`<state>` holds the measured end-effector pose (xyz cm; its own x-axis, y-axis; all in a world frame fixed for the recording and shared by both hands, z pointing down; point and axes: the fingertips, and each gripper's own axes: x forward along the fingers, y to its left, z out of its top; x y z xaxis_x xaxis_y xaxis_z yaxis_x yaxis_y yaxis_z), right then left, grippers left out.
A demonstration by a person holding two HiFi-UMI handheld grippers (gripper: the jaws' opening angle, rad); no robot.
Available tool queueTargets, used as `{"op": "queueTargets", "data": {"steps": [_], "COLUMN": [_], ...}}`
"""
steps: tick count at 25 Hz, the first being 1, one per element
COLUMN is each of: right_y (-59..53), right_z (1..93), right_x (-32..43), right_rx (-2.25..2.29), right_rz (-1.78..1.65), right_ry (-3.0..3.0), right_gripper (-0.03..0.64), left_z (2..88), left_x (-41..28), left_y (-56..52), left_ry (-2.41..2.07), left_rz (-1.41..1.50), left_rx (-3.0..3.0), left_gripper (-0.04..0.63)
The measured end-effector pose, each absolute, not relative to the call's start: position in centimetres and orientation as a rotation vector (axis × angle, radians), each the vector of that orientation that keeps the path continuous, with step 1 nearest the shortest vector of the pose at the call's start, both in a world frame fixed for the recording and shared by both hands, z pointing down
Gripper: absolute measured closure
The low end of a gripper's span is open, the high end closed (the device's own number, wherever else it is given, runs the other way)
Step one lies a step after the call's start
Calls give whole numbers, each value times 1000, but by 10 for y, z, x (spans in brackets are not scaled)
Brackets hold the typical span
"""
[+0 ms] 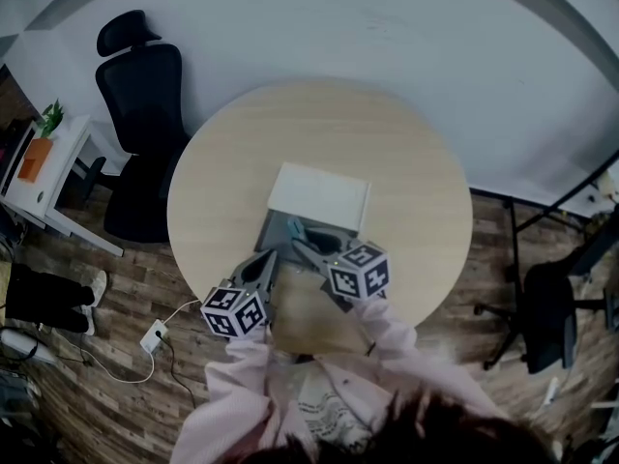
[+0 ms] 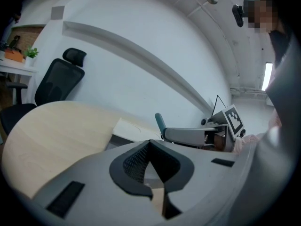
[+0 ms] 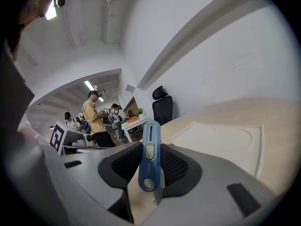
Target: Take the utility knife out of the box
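Right gripper (image 3: 151, 144) — jaws partway apart, clamped on the blue utility knife (image 3: 149, 166); knife upright between the pads, slider facing the camera. Left gripper (image 2: 149, 142) — jaws together at the tips, nothing between them.

Head view: knife held over the open box (image 1: 279, 228) near the middle of the round table (image 1: 406, 162), white lid (image 1: 319, 196) folded open on the far side. Left gripper just left of the right one, by the box's near left corner. Office chair (image 1: 140, 104) beyond the table, far left.

Only in the right gripper view: people (image 3: 96, 119) standing among desks in the background.
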<state>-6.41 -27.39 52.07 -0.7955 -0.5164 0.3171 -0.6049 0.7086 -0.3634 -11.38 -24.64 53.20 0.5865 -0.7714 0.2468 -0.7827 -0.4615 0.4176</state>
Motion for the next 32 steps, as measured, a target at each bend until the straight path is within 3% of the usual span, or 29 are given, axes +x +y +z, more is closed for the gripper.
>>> {"op": "queueTargets", "data": {"steps": [32], "right_y": [-251], "right_z": [470], "right_x": [-49], "right_rx": [856], "right_rz": [601], "right_ry": [-2959], "right_gripper": [491], "left_z": [493], "left_x": [-111], "left_y": [-228], "left_ry": [-1279], "left_rz": [12], "left_rx": [2500], "left_gripper": [586]}}
